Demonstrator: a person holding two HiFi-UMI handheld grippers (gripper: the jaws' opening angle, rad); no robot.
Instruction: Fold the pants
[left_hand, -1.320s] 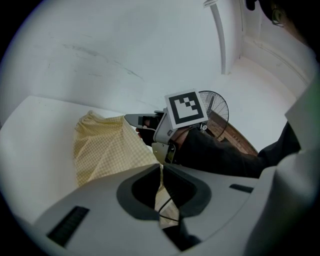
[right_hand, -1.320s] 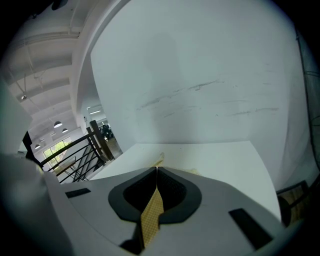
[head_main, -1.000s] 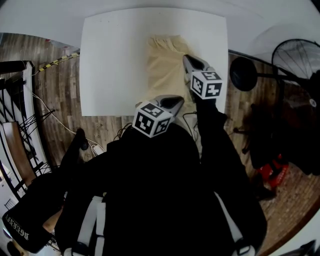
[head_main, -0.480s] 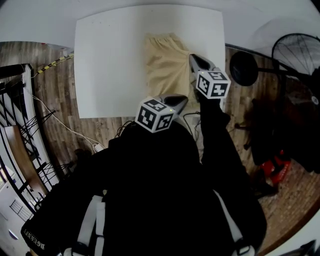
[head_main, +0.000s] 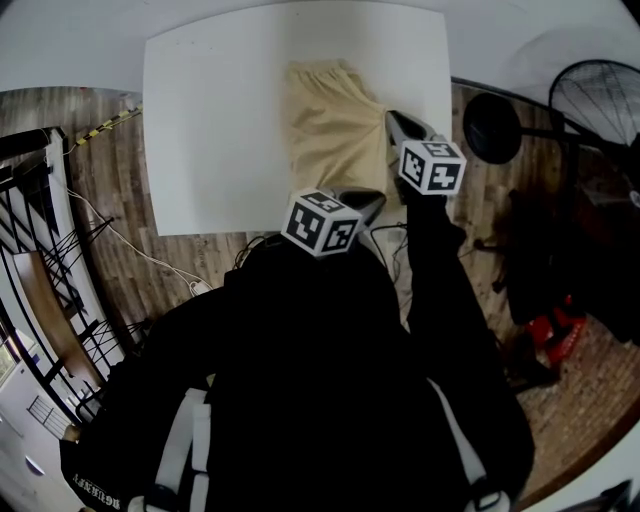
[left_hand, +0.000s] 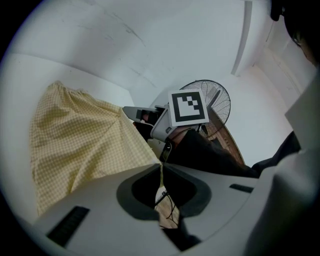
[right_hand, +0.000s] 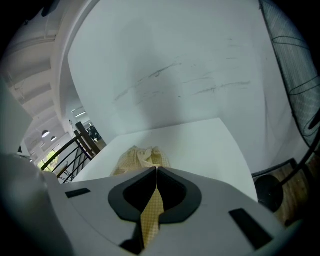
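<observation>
Pale yellow checked pants (head_main: 330, 125) lie on the white table (head_main: 220, 130), waistband at the far end and legs running toward the near edge. My left gripper (head_main: 368, 203) is at the near table edge, shut on the pants' near left hem; in the left gripper view the pants (left_hand: 75, 140) stretch away from the left gripper (left_hand: 160, 165). Further right, my right gripper (head_main: 395, 120) is shut on the pants' right edge. The right gripper view shows the right gripper (right_hand: 156, 171) pinching a strip of the pants (right_hand: 140, 157).
A black standing fan (head_main: 600, 110) and its round base (head_main: 490, 130) stand right of the table. Cables (head_main: 130, 255) trail over the wooden floor at the left, beside a black railing (head_main: 30, 330). A white wall lies beyond the table.
Both grippers moved slightly to the right with the pants' hem held. The head view shifted, so the table sits a little higher in it.
</observation>
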